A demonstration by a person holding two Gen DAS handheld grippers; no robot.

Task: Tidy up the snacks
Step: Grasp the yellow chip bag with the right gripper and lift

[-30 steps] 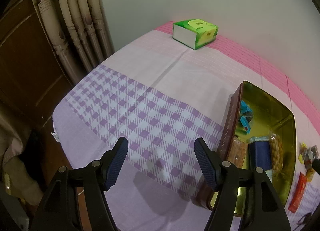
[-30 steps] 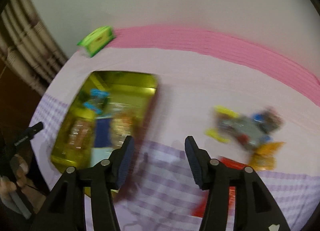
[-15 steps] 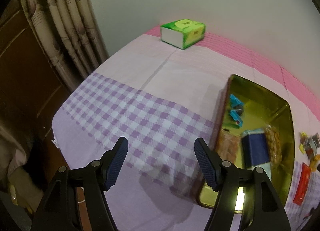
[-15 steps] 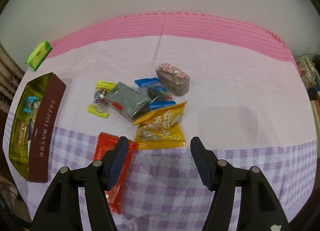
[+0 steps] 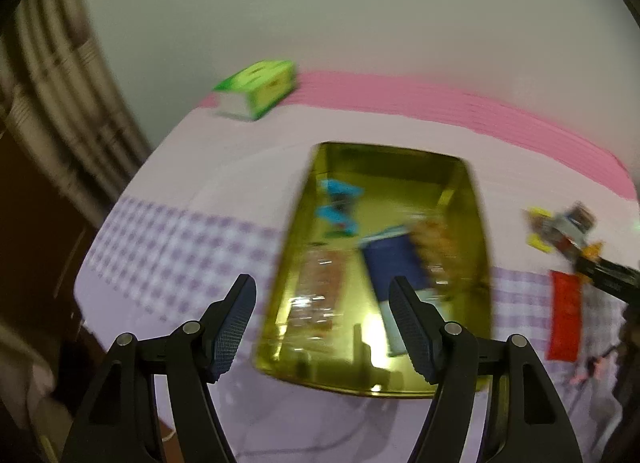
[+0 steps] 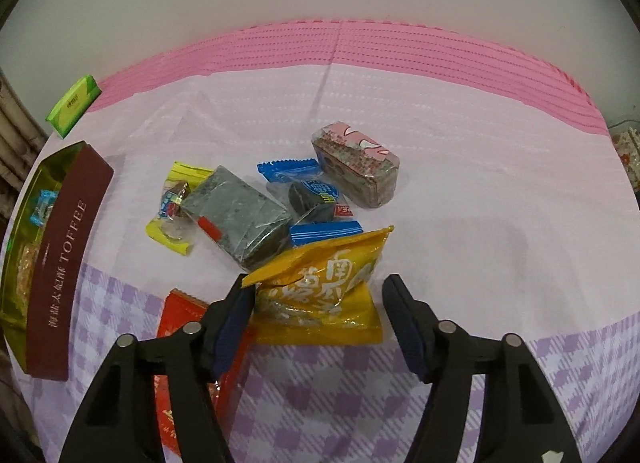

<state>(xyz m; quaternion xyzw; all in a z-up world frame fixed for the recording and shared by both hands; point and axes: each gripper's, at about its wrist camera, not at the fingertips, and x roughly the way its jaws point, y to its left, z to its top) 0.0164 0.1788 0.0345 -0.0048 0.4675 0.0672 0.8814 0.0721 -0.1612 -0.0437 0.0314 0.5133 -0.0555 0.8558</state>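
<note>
A few snacks sit in my gold tin [image 5: 460, 191]. Most wait at three o'clock. My right gripper [image 6: 318, 317], wide open, straddles the yellow bag [image 6: 320, 283]. My left gripper [image 5: 322, 327] is open, empty.

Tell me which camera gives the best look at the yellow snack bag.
The right wrist view: the yellow snack bag lies sharp and close, between the open fingers of the right gripper. The left wrist view is motion-blurred and shows only an orange scrap at the loose pile's edge, possibly that bag.
</note>
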